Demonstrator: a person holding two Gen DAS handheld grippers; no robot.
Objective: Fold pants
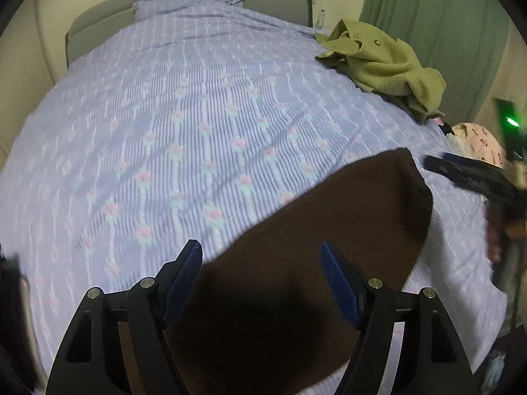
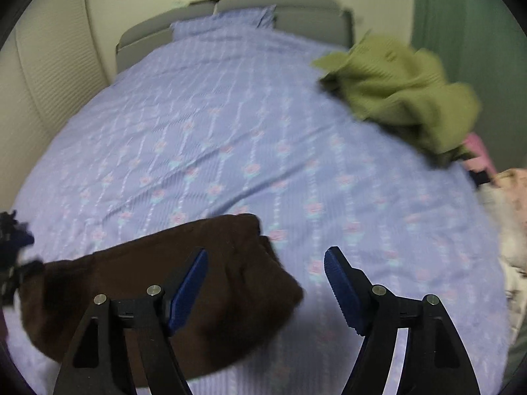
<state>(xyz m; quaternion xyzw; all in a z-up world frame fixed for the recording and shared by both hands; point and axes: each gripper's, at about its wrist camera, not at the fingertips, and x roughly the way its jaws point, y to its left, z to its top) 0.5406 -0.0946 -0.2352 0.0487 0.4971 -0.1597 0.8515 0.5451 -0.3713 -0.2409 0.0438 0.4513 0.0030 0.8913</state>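
Both claws, left and right, hung spread and empty over the brown pants; gripping matched corners would keep the fold square.

You have 1 pair of brown pants on 1 bed, with 1 crumpled green garment and 1 pillow farther up. You hold 2 grippers: the left gripper and the right gripper, each with 2 fingers.

- The left gripper had black angular linkage arms behind its fingers, each faced with a ribbed blue pad.
- Round silver screws sat on the arm joints.
- The right gripper looked the same: black arms, blue toothed pads, silver screws.
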